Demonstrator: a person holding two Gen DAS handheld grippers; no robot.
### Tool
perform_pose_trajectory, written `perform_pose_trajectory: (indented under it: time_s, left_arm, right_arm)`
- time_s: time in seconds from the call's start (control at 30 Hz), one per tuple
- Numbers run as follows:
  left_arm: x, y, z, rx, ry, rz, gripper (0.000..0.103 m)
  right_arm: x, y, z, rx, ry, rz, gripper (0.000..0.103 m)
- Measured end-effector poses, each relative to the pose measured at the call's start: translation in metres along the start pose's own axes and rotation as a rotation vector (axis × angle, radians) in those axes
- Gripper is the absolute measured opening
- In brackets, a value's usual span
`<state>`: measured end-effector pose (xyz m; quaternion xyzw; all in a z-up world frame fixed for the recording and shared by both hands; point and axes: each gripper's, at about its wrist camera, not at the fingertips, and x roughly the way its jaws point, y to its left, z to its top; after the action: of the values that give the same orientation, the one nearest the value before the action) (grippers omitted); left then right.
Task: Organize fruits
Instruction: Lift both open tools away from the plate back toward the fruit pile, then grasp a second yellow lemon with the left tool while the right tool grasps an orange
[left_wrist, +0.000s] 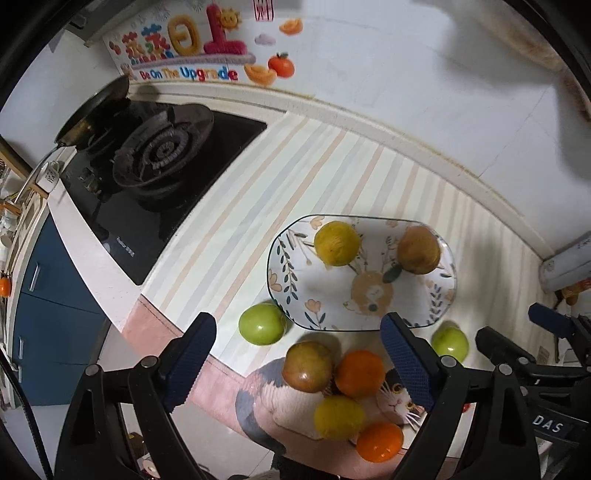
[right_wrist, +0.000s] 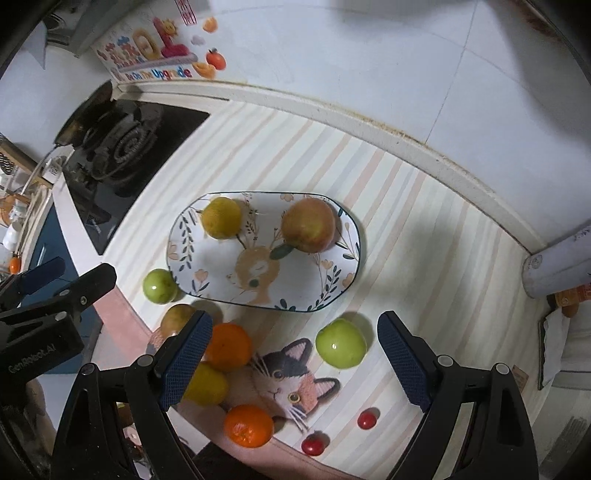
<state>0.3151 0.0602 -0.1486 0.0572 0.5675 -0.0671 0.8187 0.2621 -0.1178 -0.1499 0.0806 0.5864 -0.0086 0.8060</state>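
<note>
A floral oval plate (left_wrist: 369, 317) (right_wrist: 207, 280) holds a yellow fruit (left_wrist: 337, 243) (right_wrist: 221, 218) and a reddish-brown apple (left_wrist: 418, 249) (right_wrist: 309, 224). Loose fruit lies in front of it: two green apples (left_wrist: 261, 323) (left_wrist: 450, 343) (right_wrist: 160, 285) (right_wrist: 340, 343), a brown apple (left_wrist: 307, 365) (right_wrist: 176, 319), two oranges (left_wrist: 360, 373) (left_wrist: 379, 441) (right_wrist: 228, 346) (right_wrist: 248, 425), a yellow fruit (left_wrist: 339, 417) (right_wrist: 207, 384) and two small red tomatoes (right_wrist: 366, 420) (right_wrist: 313, 444). My left gripper (left_wrist: 299, 365) is open and empty above the loose fruit. My right gripper (right_wrist: 291, 363) is open and empty.
A gas stove (left_wrist: 159, 162) (right_wrist: 122, 144) lies at the left. The tiled wall (left_wrist: 406, 74) stands behind the striped mat (left_wrist: 258, 192). A white roll (right_wrist: 557, 266) lies at the right. A cat picture (right_wrist: 291, 384) marks the mat's front. The counter edge drops off at the lower left.
</note>
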Motion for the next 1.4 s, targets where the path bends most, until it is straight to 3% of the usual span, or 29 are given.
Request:
perform_pose_trajectory:
  time_s: [0.17, 0.3, 0.57, 0.73, 0.83, 0.9, 0.93, 1.0, 1.27, 1.4]
  left_arm:
    - [-0.027, -0.001, -0.012, -0.007, -0.038, -0.020, 0.091]
    - [-0.033, 0.001, -0.027, -0.020, -0.036, -0.027, 0.091]
    - [0.016, 0.010, -0.073, 0.002, 0.107, 0.043, 0.096]
    - [0.051, 0.019, -0.099, 0.004, 0.201, 0.084, 0.096]
    - [0.063, 0.021, -0.110, 0.001, 0.237, 0.086, 0.096]
    - [0.068, 0.021, -0.115, 0.002, 0.253, 0.071, 0.096]
    - [0.071, 0.019, -0.117, 0.004, 0.262, 0.069, 0.096]
    - [0.076, 0.016, -0.119, 0.014, 0.269, 0.059, 0.096]
    - [0.092, -0.008, -0.115, 0.067, 0.295, 0.005, 0.096]
    - [0.109, -0.022, -0.115, 0.072, 0.354, -0.090, 0.096]
  right_arm:
    - [-0.023, -0.002, -0.016, 0.011, -0.025, 0.033, 0.093]
    - [-0.014, -0.005, -0.041, 0.028, 0.040, 0.074, 0.093]
    - [0.083, -0.003, -0.109, 0.090, 0.344, 0.203, 0.093]
    - [0.131, 0.014, -0.141, 0.079, 0.459, 0.219, 0.093]
    - [0.145, 0.025, -0.151, 0.060, 0.471, 0.210, 0.092]
    - [0.151, 0.033, -0.155, 0.037, 0.459, 0.206, 0.083]
    - [0.153, 0.035, -0.156, 0.029, 0.450, 0.208, 0.074]
    - [0.151, 0.037, -0.159, 0.010, 0.419, 0.184, 0.068]
    - [0.132, -0.001, -0.154, 0.068, 0.367, 0.131, 0.068]
    - [0.131, -0.012, -0.149, 0.065, 0.357, 0.101, 0.068]
